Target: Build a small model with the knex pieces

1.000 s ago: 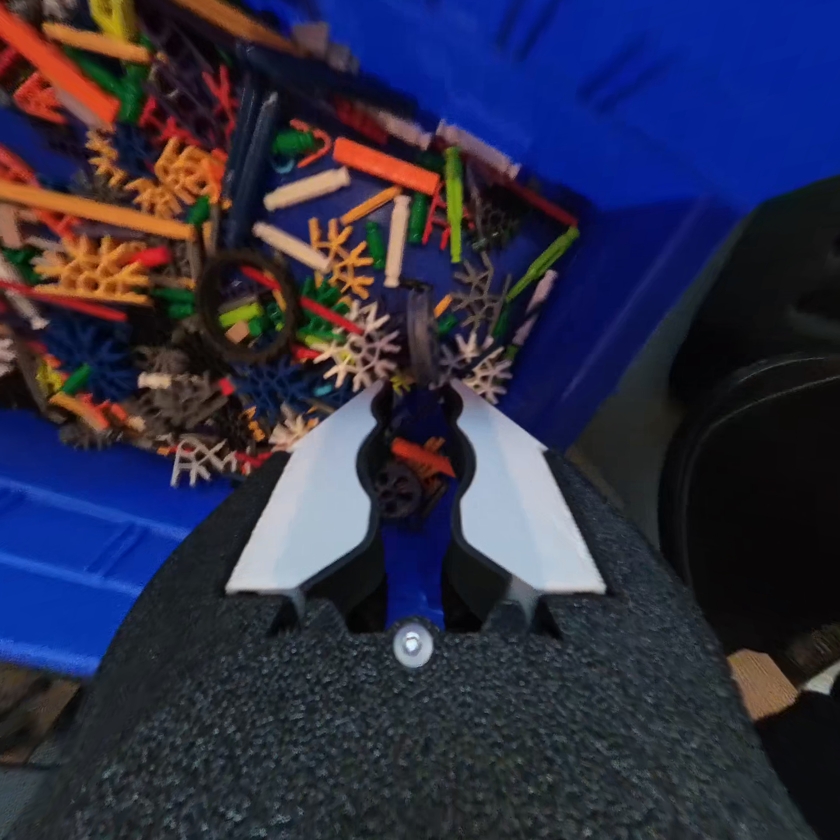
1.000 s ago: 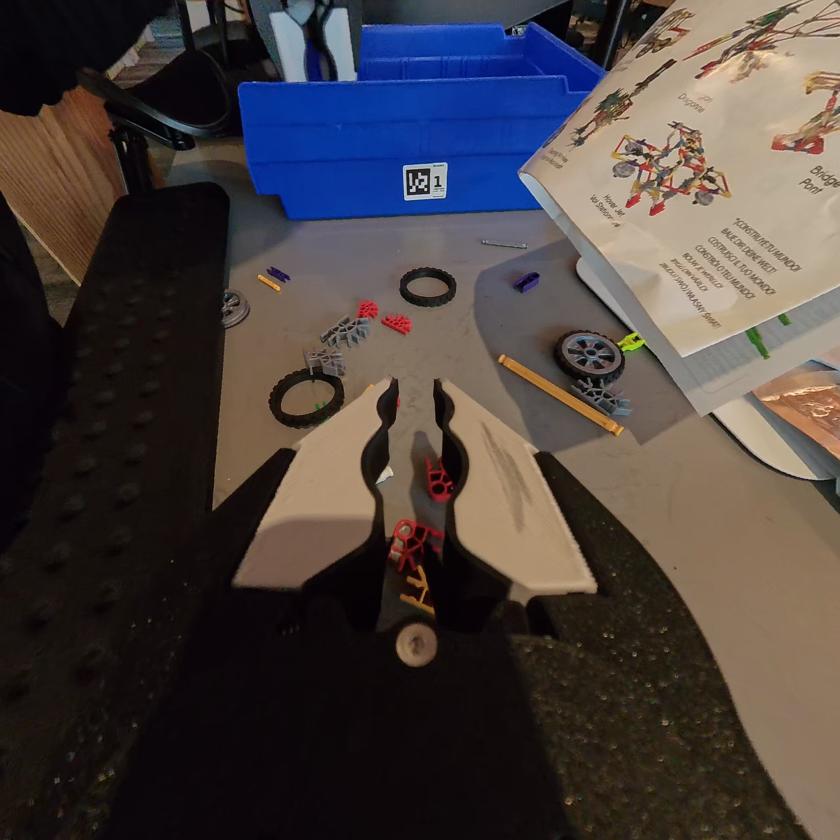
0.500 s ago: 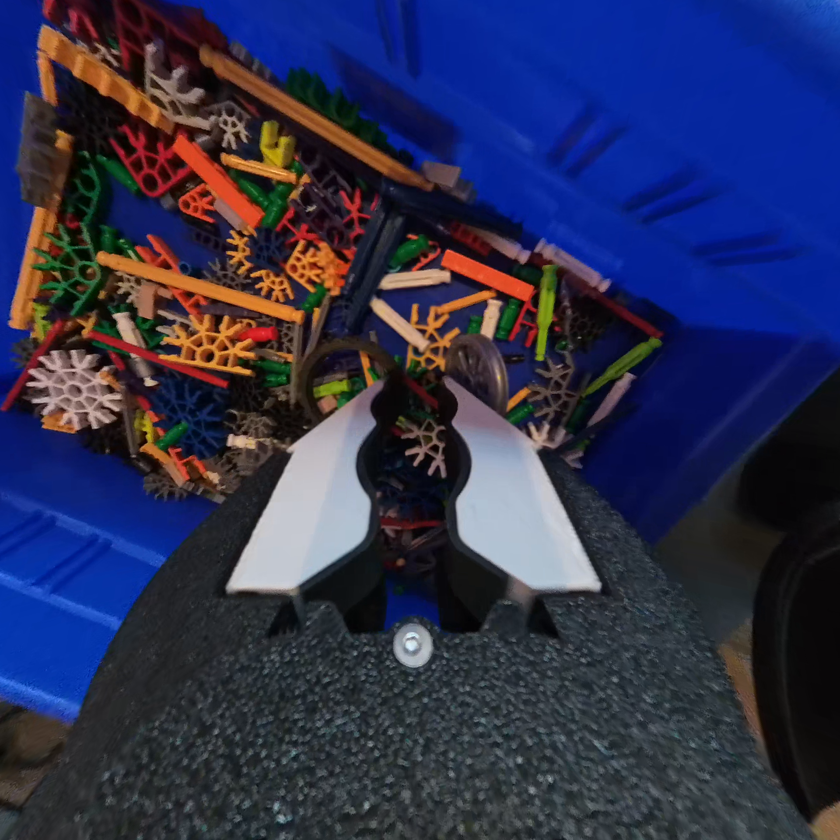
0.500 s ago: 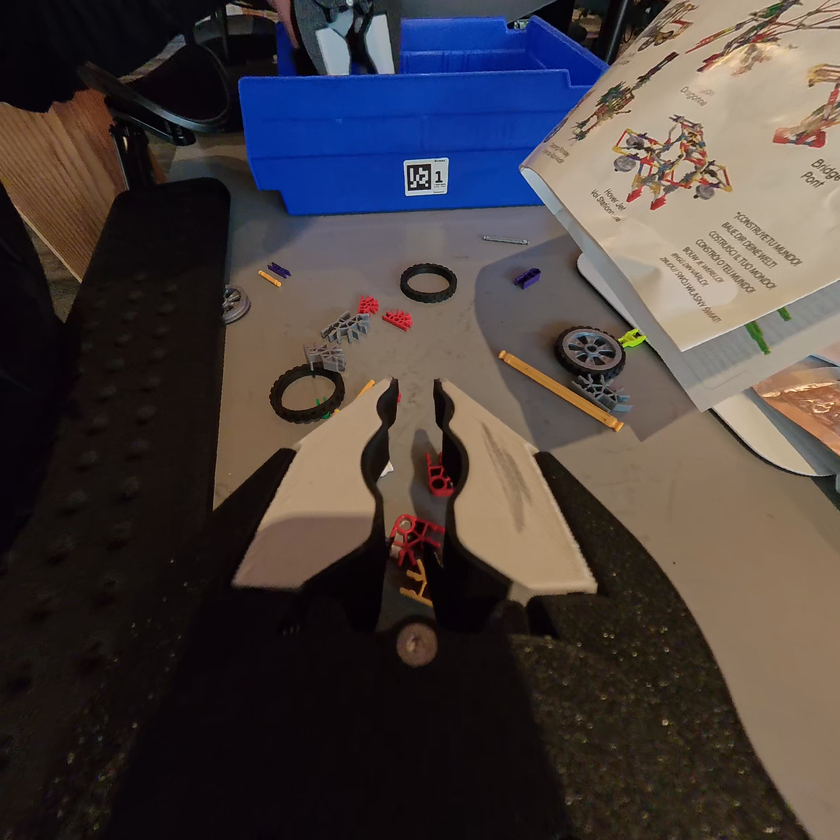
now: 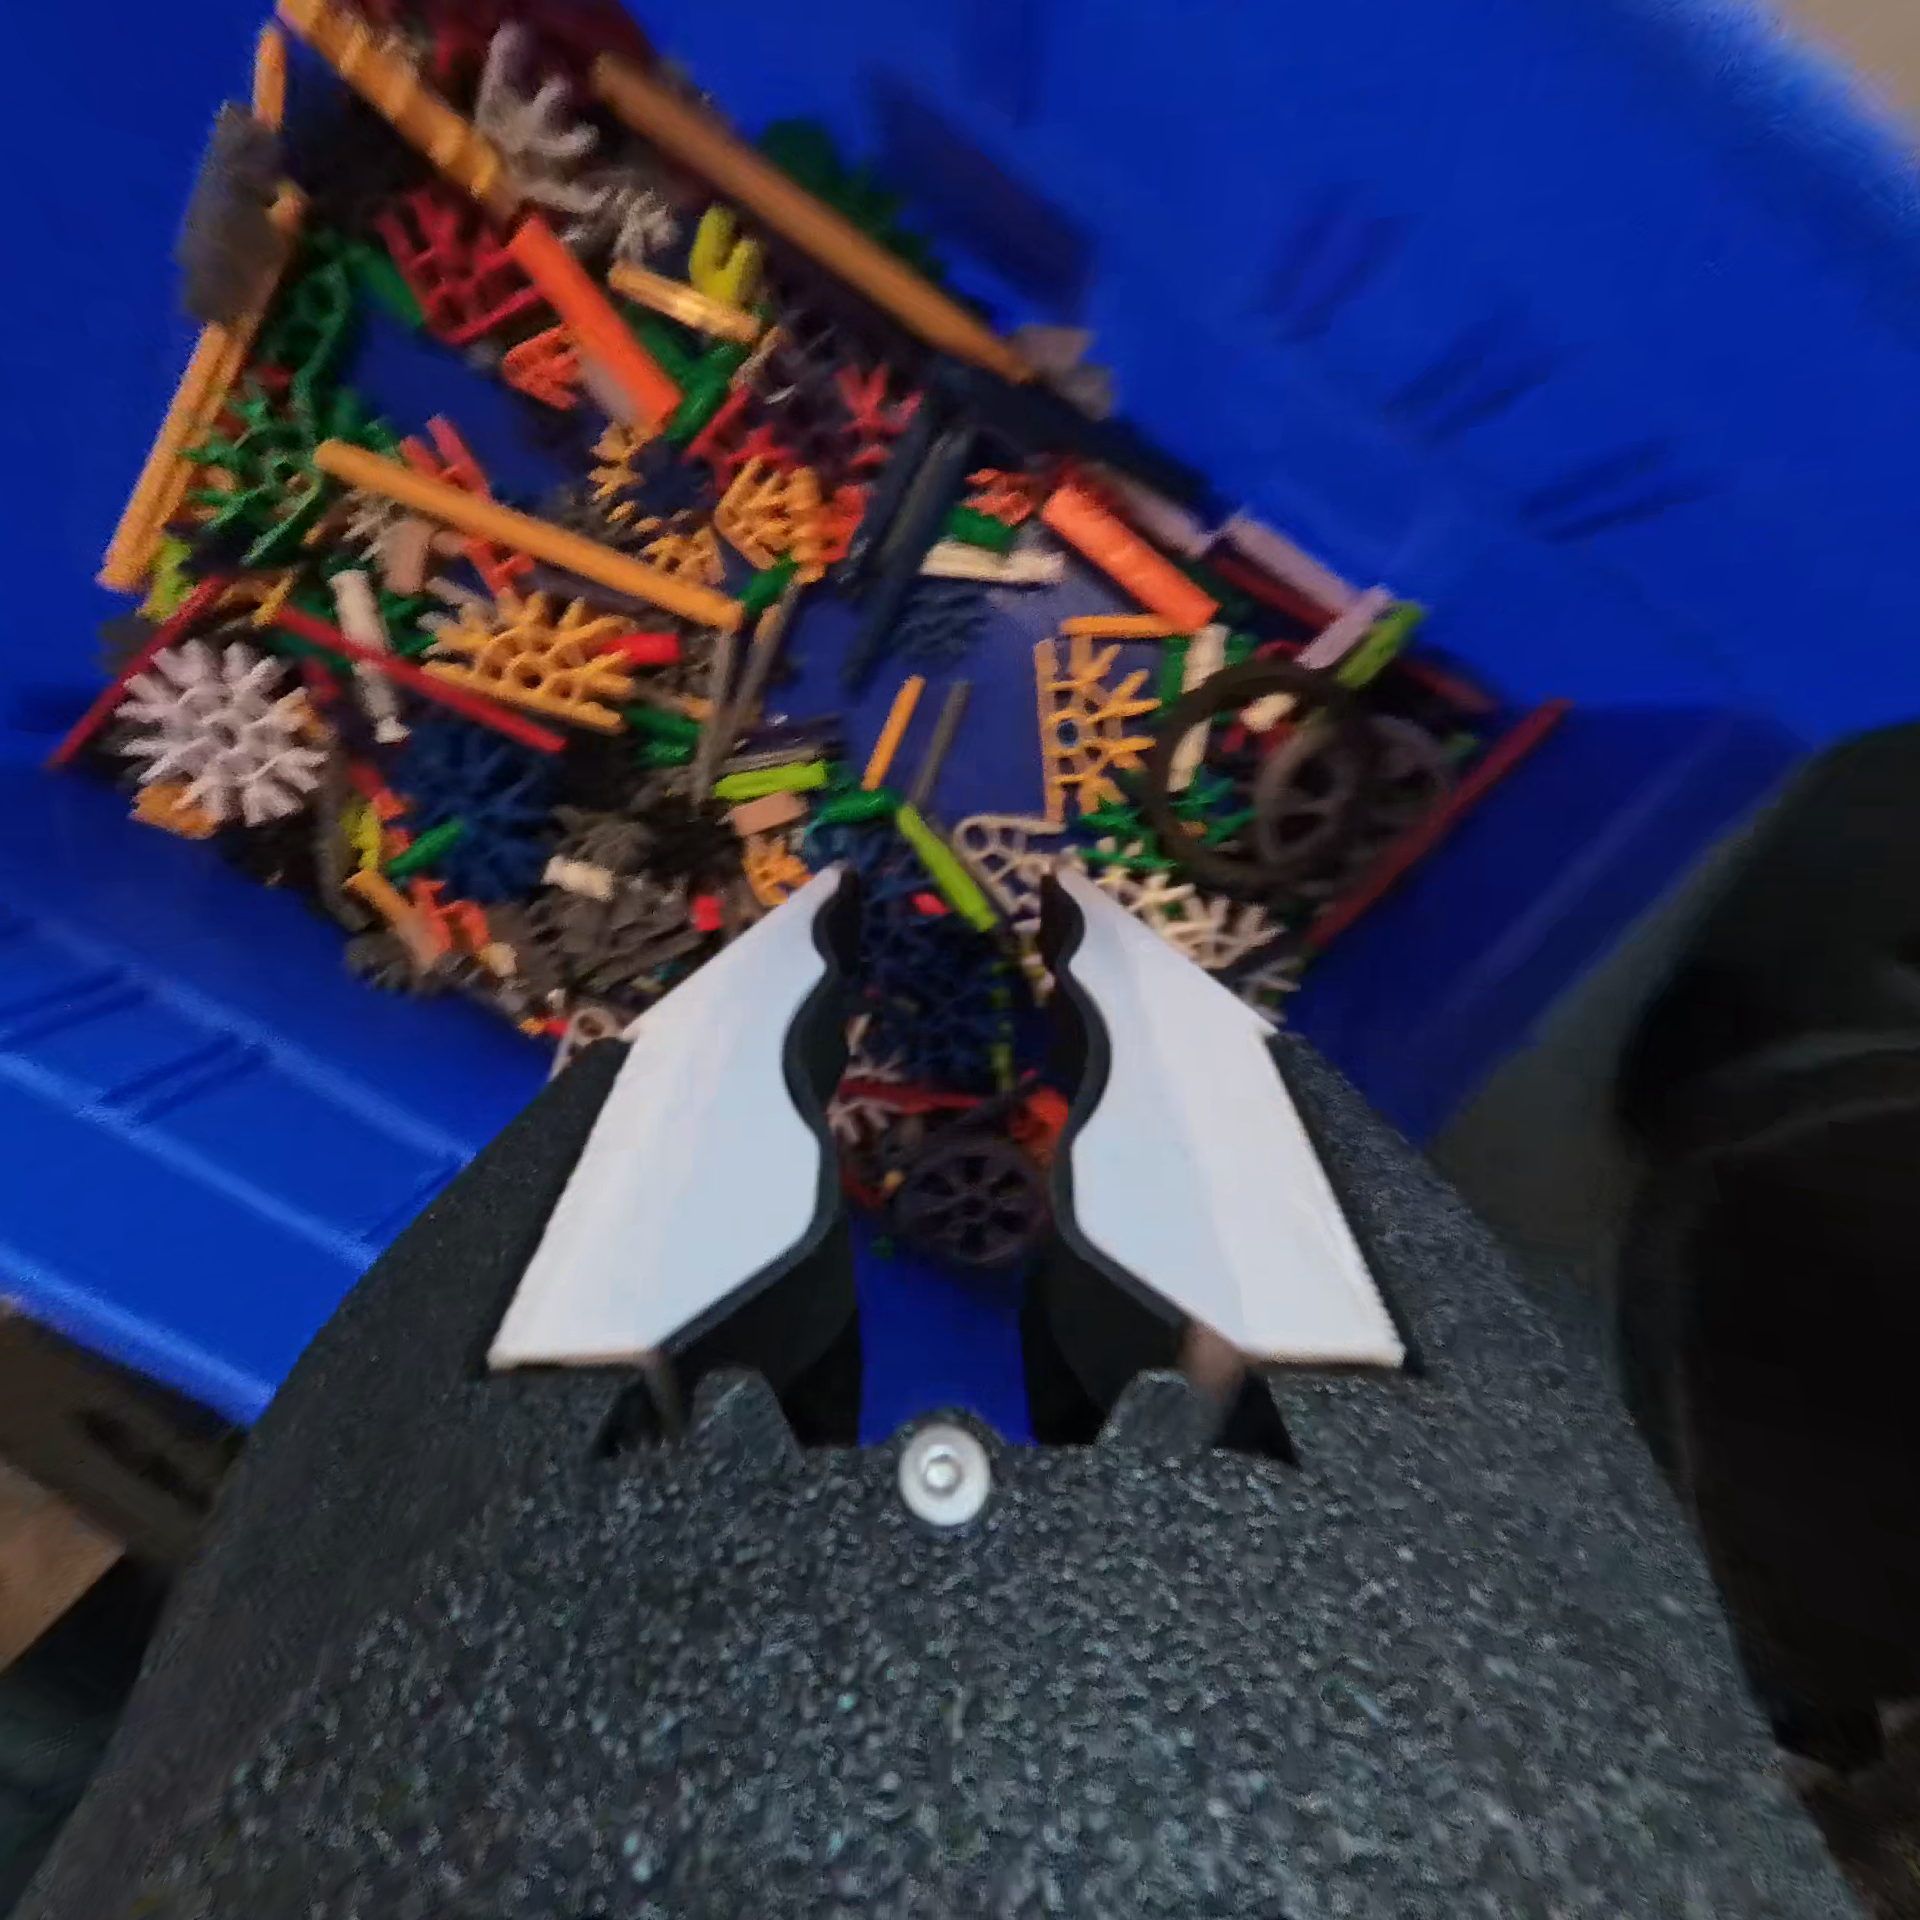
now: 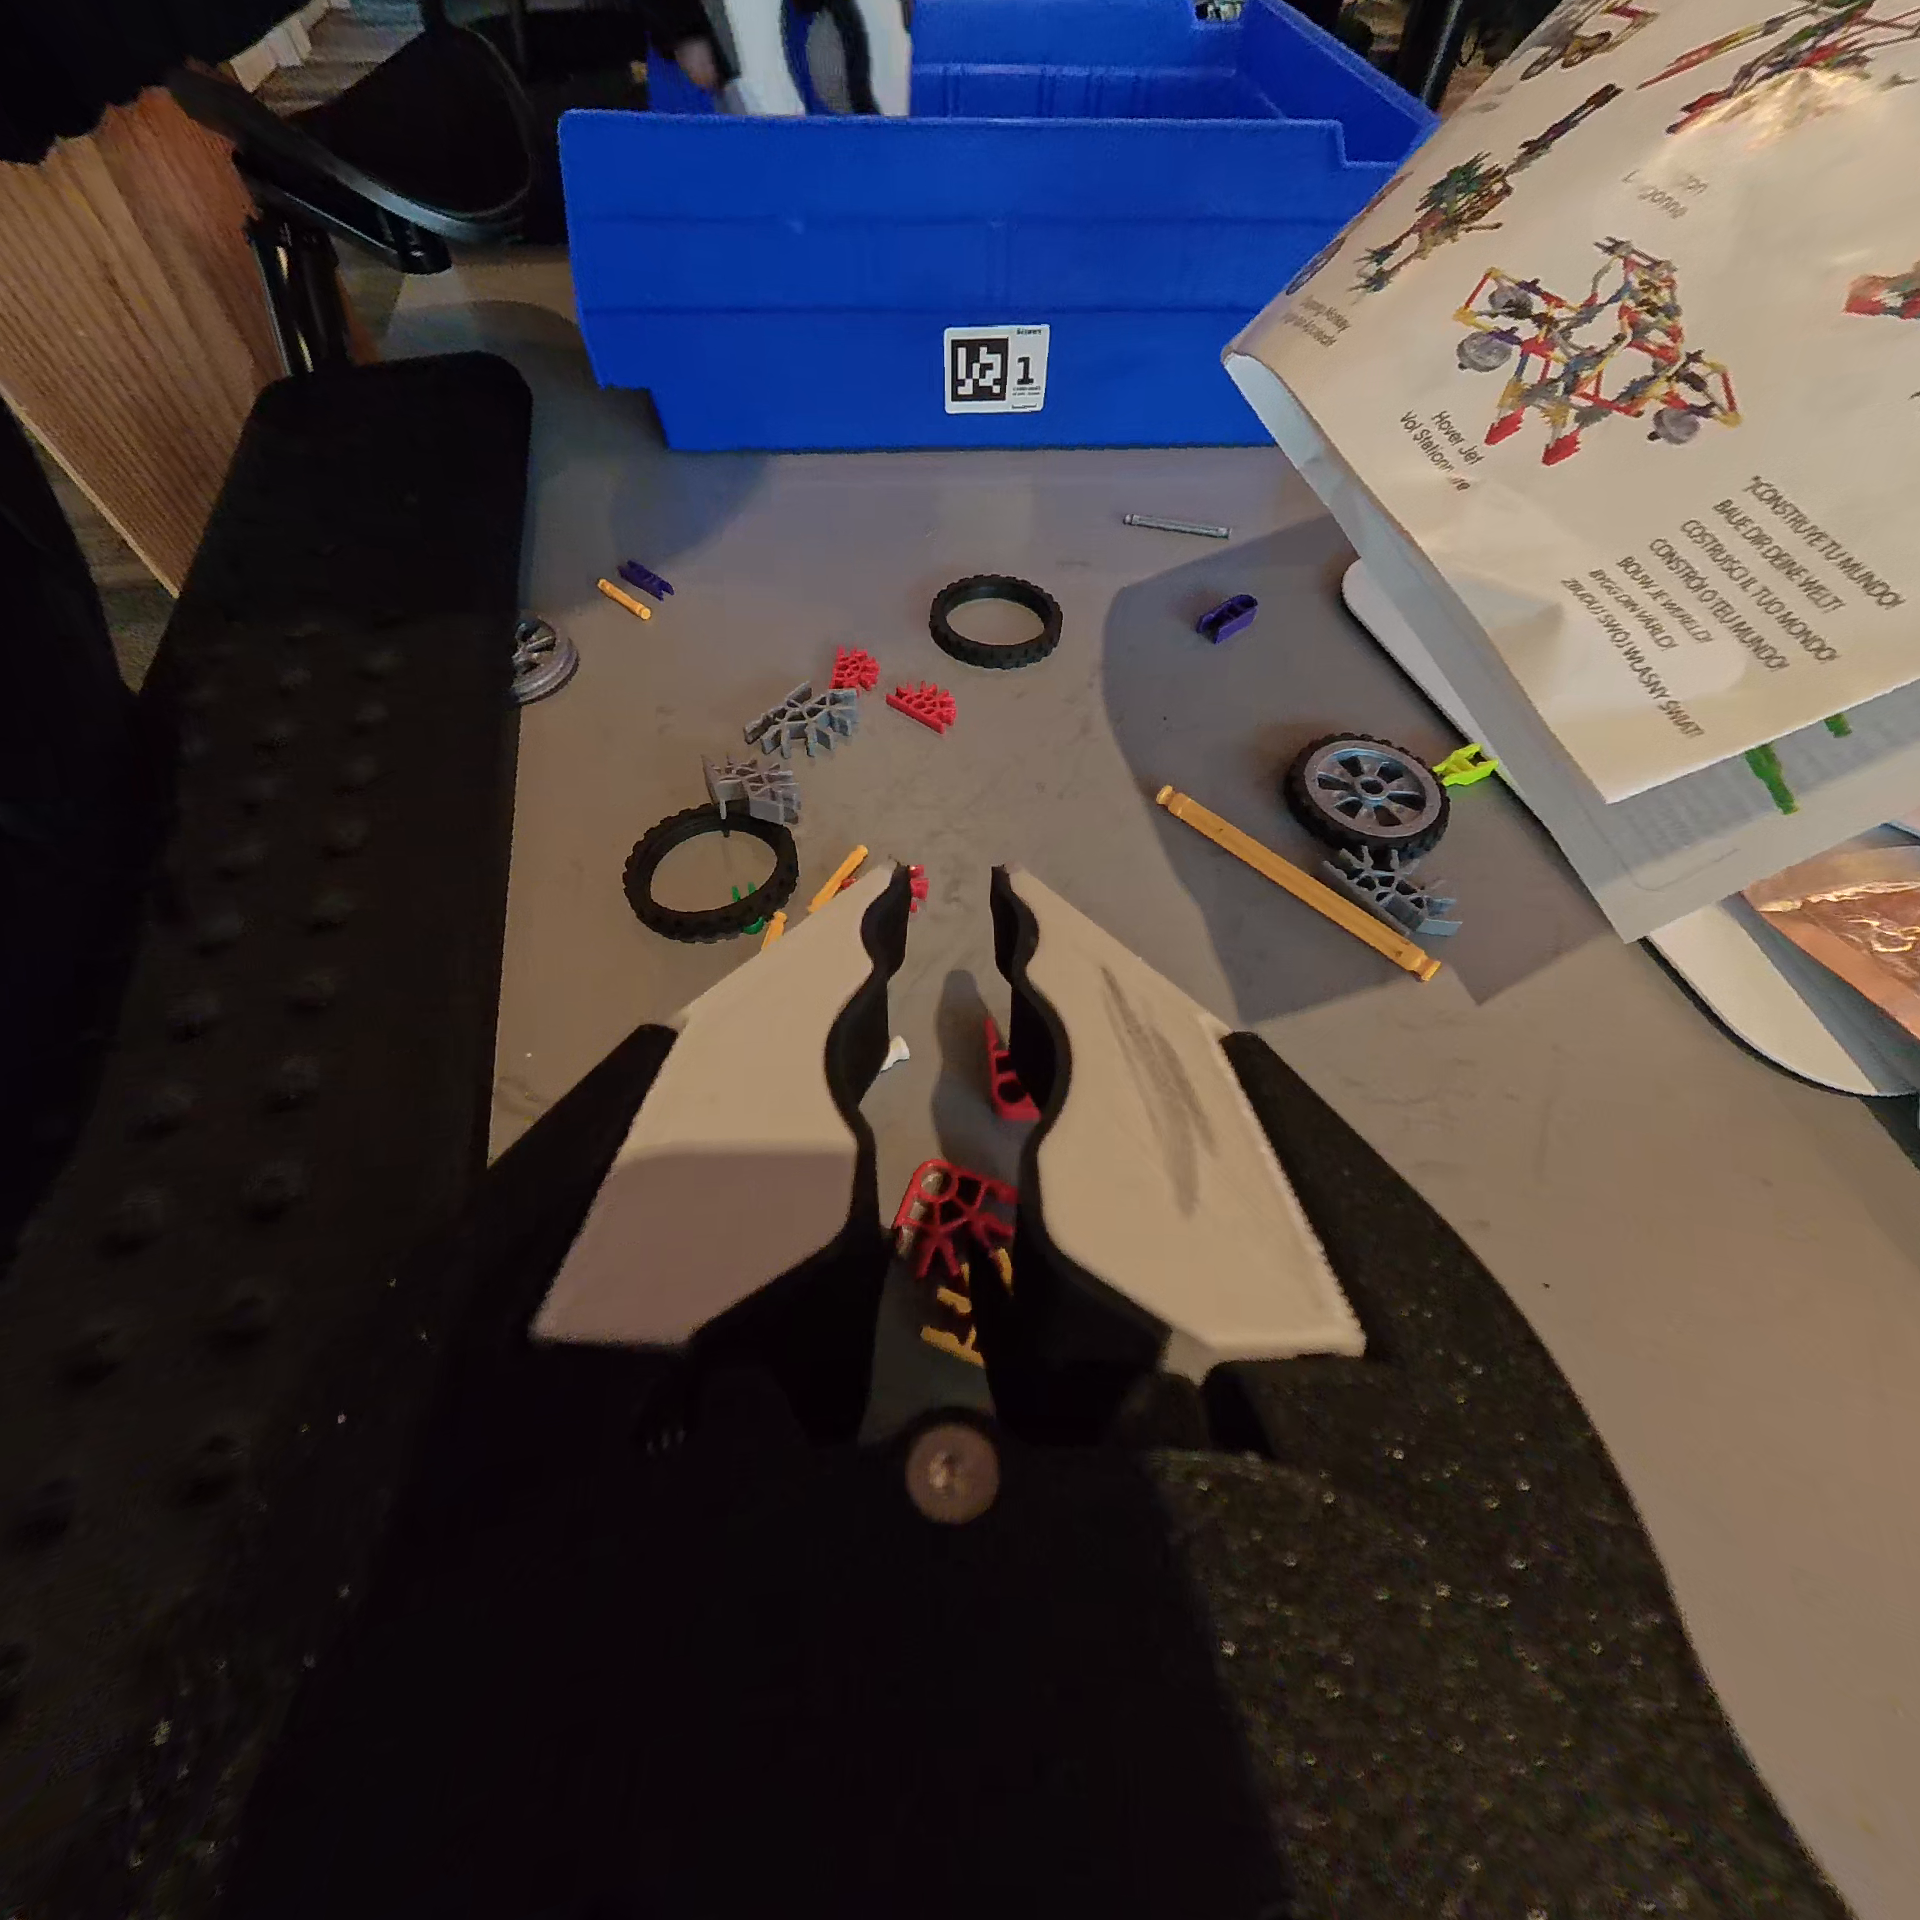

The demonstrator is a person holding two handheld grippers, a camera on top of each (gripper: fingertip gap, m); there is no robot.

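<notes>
Right claw (image 6: 945,883): hung over the grey bench (image 6: 1558,1195), jaws apart with nothing between them.
Under the right claw: a red connector (image 6: 951,1216) and a yellow piece (image 6: 961,1325) lay on the bench near the claw's base, with another small red piece (image 6: 1003,1081) just beside the right finger.
Left of the right claw: a black tyre ring (image 6: 710,873) lay flat, with a grey connector (image 6: 756,790) touching its far rim.
Right of the right claw: a long yellow rod (image 6: 1294,881) lay slantwise, with a spoked wheel (image 6: 1366,797) near its far side.
Farther on the bench: a second tyre ring (image 6: 994,621) and a purple clip (image 6: 1226,617) lay well apart.
Right edge: a printed booklet (image 6: 1621,416) overhung the bench.
Far end: a blue bin (image 6: 831,260) with a square marker tag (image 6: 995,368) on its front wall.
Left claw (image 5: 943,888): jaws apart, empty, poised above the pile in the blue bin (image 5: 1455,312); view blurred.
Beneath the left claw: a dark spoked wheel (image 5: 971,1195) and a lime rod (image 5: 943,868) near the fingertips.
Bin contents: a white snowflake connector (image 5: 218,732) at left, a long orange rod (image 5: 525,545) across the middle and a black tyre ring (image 5: 1262,774) at right, amid tangled rods and connectors.
</notes>
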